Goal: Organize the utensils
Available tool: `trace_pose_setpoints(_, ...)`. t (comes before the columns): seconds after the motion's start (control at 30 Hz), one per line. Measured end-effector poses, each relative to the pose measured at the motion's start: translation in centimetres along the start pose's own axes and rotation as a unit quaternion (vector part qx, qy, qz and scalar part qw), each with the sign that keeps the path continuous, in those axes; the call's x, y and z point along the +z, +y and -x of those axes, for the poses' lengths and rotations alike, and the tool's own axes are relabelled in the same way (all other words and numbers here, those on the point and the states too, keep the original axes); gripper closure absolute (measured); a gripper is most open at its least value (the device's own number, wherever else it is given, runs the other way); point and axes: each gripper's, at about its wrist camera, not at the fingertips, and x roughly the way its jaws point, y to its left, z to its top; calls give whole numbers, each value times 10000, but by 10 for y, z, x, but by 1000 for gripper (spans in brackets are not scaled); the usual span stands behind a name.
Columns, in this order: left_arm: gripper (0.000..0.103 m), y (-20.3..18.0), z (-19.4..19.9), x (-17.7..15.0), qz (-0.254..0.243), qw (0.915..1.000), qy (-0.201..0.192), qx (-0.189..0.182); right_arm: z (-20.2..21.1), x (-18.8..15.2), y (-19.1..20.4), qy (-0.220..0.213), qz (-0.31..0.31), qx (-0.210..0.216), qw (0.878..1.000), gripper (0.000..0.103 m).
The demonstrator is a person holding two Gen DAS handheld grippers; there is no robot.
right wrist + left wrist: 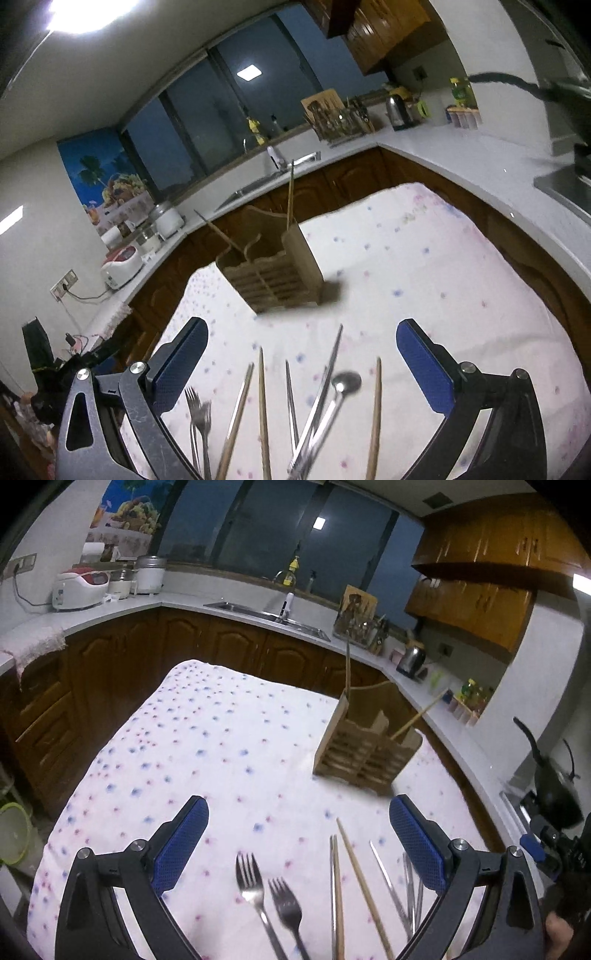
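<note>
A wooden utensil holder (364, 751) stands on the spotted tablecloth (207, 738) with two wooden chopsticks (348, 666) sticking out; it also shows in the right wrist view (273, 275). Loose utensils lie at the table's near edge: two forks (258, 893), wooden chopsticks (364, 886) and metal chopsticks (391, 882). The right wrist view shows the forks (197, 417), wooden chopsticks (263, 413), metal chopsticks (325, 384) and a metal spoon (343, 386). My left gripper (299, 827) is open and empty above the utensils. My right gripper (303, 350) is open and empty above them too.
A white counter (192, 603) with a sink (266, 616), rice cookers (79, 587), a dish rack (360, 624) and a kettle (410, 661) wraps around behind the table. Dark wooden cabinets (110, 672) run below it. A black pan (554, 786) sits at the right.
</note>
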Motion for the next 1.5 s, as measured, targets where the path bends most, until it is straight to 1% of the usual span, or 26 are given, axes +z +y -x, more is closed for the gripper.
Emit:
trace_pose_setpoints(0.17,4,-5,12,-11,-108,9998,128,60,9,-18,-2,104,17,-64,9999,0)
trace_pose_setpoints(0.4,5,-16,15,-22,-234,9990,364,96,14,-37,-11,270,1,-160,9995,0)
trace_pose_setpoints(0.53,6,-25,13,-24,-228,9985,496,-56,15,-43,-15,303,35,-225,9993,1)
trace_pose_setpoints(0.6,10,-32,12,-24,-273,9978,583,-140,12,-44,-15,352,101,-286,9989,1)
trace_pose_setpoints(0.67,20,-38,7,-23,-315,9967,709,-251,10,-45,-16,399,141,-296,9987,3)
trace_pose_setpoints(0.7,22,-41,6,-23,-326,9959,780,-319,10,-45,-16,419,156,-308,9985,4)
trace_pose_setpoints(0.73,26,-43,1,-21,-327,9953,838,-362,7,-45,-17,470,181,-346,9981,5)
trace_pose_setpoints(0.8,32,-50,-5,-19,-364,9938,951,-453,4,-47,-19,530,194,-387,9977,16)
trace_pose_setpoints(0.87,41,-57,-16,-17,-402,9919,1081,-526,-2,-47,-21,644,200,-482,9966,25)
trace_pose_setpoints(0.93,46,-65,-27,-17,-506,9884,1299,-595,-8,-49,-24,755,198,-528,9955,33)
trace_pose_setpoints(1.0,52,-72,-41,-16,-596,9851,1494,-610,-15,-52,-27,911,189,-547,9942,45)
trace_pose_setpoints(1.07,61,-78,-57,-17,-658,9809,1709,-651,-21,-54,-29,1009,177,-549,9932,47)
trace_pose_setpoints(1.13,64,-84,-71,-17,-688,9771,1899,-667,-27,-56,-32,1095,175,-575,9922,50)
trace_pose_setpoints(1.2,65,-89,-85,-15,-754,9746,2008,-650,-32,-57,-35,1165,159,-586,9913,55)
trace_pose_setpoints(1.3,69,-95,-107,-12,-814,9695,2213,-664,-40,-58,-41,1291,131,-629,9895,60)
trace_pose_setpoints(1.37,72,-101,-127,-14,-875,9667,2343,-550,-45,-59,-44,1347,112,-649,9887,62)
trace_pose_setpoints(1.5,73,-107,-164,-15,-906,9613,2573,-391,-56,-60,-50,1458,101,-672,9870,66)
